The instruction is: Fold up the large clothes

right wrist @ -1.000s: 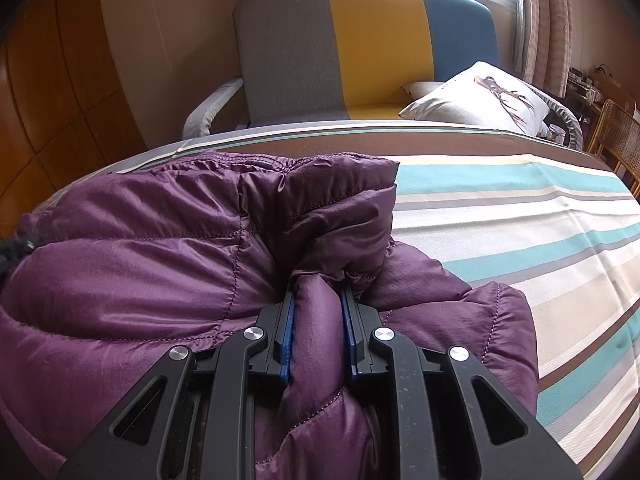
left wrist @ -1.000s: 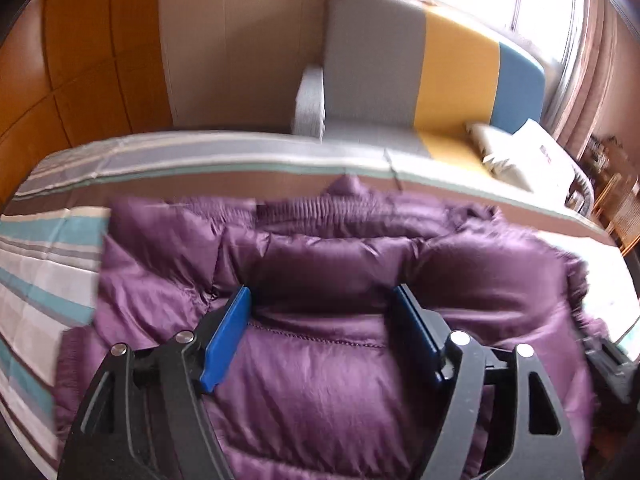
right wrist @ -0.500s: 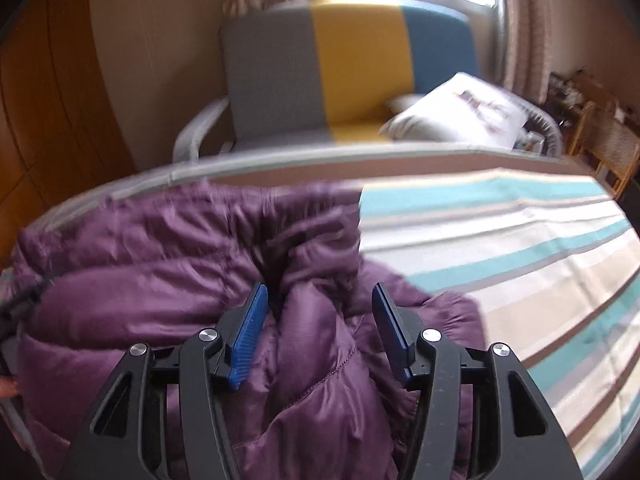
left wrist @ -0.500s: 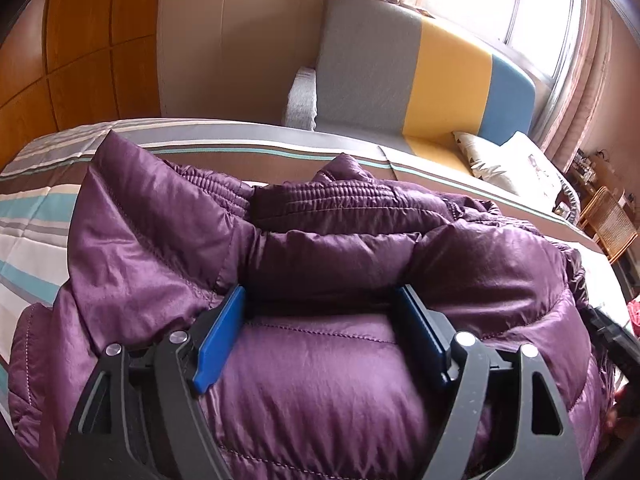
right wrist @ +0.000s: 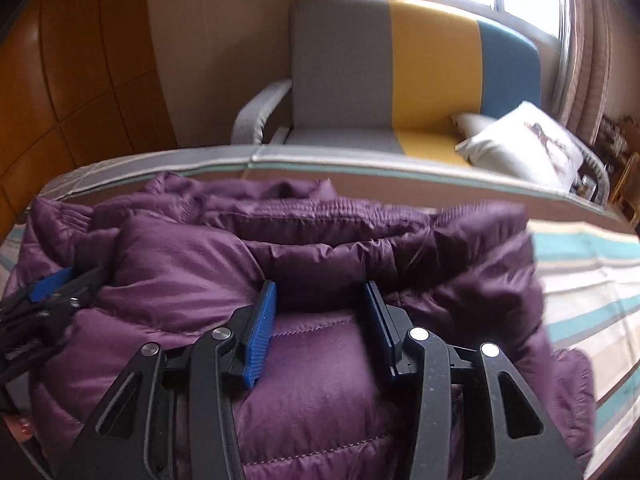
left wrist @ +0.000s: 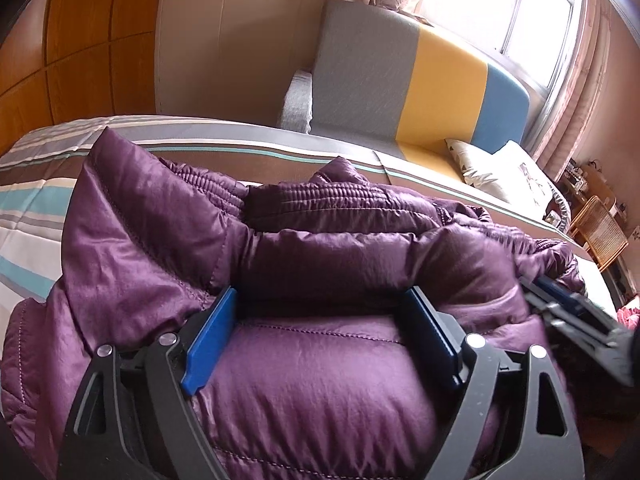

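— Striped bedding (left wrist: pixel 28 216) in teal, cream, grey and brown covers the bed. What are the tools doing over it?

— Left gripper (left wrist: pixel 320 312) has its jaws spread wide, blue pads (left wrist: pixel 208 344) on either side of a puffed panel of the purple down jacket (left wrist: pixel 312 400), nothing pinched. Right gripper (right wrist: pixel 320 304) also stands wide apart over the jacket (right wrist: pixel 320 392), clamping nothing.

— Where does the jacket lie?

— Bunched on the bed, its ribbed collar band toward the far edge, a panel standing up at the left in the left wrist view.

— Do the tools see each other?

— Yes. Right gripper shows blurred at the right edge of the left view (left wrist: pixel 576 316); left gripper sits at the left edge of the right view (right wrist: pixel 48 292).

— And beyond the bed?

— Sofa (right wrist: pixel 420 76) in grey, yellow and blue panels with a white cushion (right wrist: pixel 524 148), just past the bed. Wooden panelling (left wrist: pixel 80 40) on the left, a bright window with curtains (left wrist: pixel 560 32), and a rattan chair (left wrist: pixel 600 232) at far right.
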{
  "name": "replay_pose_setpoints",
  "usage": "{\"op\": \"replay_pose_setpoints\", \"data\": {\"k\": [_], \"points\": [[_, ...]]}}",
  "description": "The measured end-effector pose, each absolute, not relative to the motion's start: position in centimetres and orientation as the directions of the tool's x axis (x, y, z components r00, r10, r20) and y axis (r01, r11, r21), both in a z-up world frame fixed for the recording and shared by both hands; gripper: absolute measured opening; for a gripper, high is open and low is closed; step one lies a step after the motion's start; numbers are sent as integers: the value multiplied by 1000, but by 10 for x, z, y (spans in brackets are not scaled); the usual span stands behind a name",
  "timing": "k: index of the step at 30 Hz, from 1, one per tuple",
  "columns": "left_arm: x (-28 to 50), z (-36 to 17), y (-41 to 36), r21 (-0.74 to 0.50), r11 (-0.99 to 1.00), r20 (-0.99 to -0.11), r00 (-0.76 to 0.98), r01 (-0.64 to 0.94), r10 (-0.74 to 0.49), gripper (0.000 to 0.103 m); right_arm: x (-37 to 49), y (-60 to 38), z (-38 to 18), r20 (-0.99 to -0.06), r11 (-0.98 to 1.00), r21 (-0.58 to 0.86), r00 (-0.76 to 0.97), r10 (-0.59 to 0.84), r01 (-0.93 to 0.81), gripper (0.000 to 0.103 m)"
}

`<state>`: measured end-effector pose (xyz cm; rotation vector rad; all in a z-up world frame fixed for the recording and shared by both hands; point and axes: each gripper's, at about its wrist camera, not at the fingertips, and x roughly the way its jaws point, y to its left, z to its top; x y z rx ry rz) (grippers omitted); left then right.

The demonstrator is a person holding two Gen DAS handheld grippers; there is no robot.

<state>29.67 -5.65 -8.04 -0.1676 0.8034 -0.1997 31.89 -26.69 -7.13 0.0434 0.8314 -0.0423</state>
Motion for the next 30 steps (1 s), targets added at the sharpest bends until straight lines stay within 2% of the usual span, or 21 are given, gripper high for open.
{"op": "replay_pose_setpoints", "data": {"k": [9, 11, 14, 18, 22, 30], "points": [[293, -78, -60, -198, 974, -706, 672, 112, -221, 87, 319, -269, -81, -744, 997, 40, 668, -15, 67, 45], [288, -74, -59, -181, 976, -714, 667, 119, -214, 87, 312, -274, -75, -725, 995, 79, 688, 16, 60, 45], [272, -66, -54, -124, 982, -706, 682, 145, -190, 91, 292, -292, -57, -676, 987, 136, 736, 27, 89, 45], [255, -55, -34, -53, 993, -675, 730, 102, -111, 99, 276, -313, -48, -670, 983, 120, 742, -21, 136, 45], [256, -60, -14, -61, 997, -687, 723, 41, -72, 99, 275, -336, -63, -708, 965, 134, 703, -65, 225, 45], [265, -80, -8, -92, 995, -693, 715, 32, -87, 101, 280, -332, -83, -727, 966, 124, 683, -68, 228, 45]]}}
